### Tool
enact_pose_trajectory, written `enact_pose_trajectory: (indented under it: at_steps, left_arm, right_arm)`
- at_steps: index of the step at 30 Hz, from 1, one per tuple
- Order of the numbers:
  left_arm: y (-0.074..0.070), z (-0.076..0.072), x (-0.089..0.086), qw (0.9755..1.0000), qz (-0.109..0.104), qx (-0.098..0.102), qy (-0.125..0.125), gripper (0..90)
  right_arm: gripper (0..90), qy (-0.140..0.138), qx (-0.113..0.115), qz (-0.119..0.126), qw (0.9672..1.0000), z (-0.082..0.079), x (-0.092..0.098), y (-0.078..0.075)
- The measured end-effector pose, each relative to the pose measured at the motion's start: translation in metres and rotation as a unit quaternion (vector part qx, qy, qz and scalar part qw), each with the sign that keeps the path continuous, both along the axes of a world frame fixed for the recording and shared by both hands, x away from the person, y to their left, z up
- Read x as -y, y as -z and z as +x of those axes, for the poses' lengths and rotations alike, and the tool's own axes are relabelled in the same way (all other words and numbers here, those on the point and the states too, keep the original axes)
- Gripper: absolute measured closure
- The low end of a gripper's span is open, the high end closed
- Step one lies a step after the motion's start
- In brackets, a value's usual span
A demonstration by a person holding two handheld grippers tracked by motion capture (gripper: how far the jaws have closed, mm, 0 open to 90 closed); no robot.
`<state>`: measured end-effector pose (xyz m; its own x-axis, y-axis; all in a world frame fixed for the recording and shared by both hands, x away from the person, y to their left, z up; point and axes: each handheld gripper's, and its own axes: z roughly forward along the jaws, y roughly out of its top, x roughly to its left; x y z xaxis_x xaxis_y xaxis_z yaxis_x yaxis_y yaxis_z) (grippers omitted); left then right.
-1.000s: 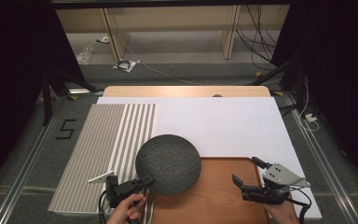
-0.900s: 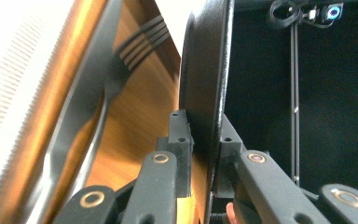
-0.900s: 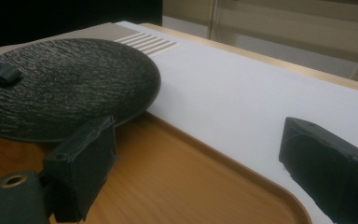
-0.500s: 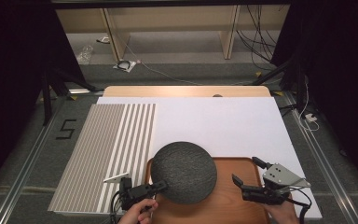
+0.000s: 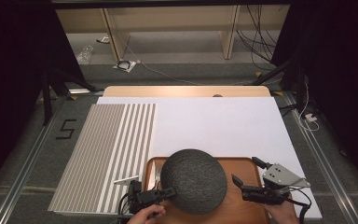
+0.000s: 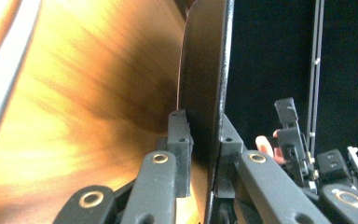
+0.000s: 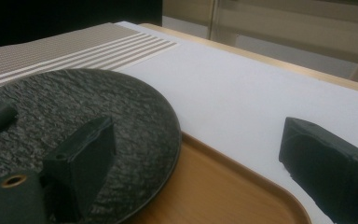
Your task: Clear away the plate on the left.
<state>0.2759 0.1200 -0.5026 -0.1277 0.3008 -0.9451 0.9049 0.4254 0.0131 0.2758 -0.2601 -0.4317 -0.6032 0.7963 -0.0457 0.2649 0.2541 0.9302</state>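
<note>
left gripper (image 5: 168,192) clamped on the near-left rim of the plate (image 5: 194,181), one pad above and one below, as seen in the left gripper view (image 6: 204,154). plate held over the tray (image 5: 244,164), covering its left part; a fork (image 5: 157,173) on the tray just beside the plate edge, probably partly under it. right gripper (image 5: 245,176) with jaws wide apart and nothing between, waiting at the right of the plate, near but not touching. for this step: keep the plate level, lower slowly, keep firm pressure because the grip is only at one edge and the far side can sag. better to shift a bit right to clear the fork before setting down. release only when the plate rests flat.
</note>
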Motion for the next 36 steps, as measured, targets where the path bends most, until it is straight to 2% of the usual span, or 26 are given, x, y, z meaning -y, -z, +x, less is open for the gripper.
enact_pose_trajectory:
  at_steps: [21,25,32,36]
  left_arm:
    - [0.005,-0.006,0.02,0.9986,0.006,-0.011,0.052,79.9]
    - [0.005,-0.007,0.023,0.9983,0.005,-0.011,0.057,79.9]
    - [0.008,-0.007,0.023,0.998,-0.006,-0.026,0.057,79.7]
    - [0.01,-0.009,0.023,0.9978,0.002,-0.028,0.06,80.5]
  right_arm:
    - [11.9,0.001,0.0,0.002,1.0,0.0,0.0,0.0]
    - [11.9,0.001,-0.004,-0.003,1.0,0.0,0.001,0.0]
    - [11.9,0.001,0.001,0.003,1.0,0.0,0.0,0.0]
    - [11.9,-0.001,0.0,0.0,1.0,0.0,0.0,0.0]
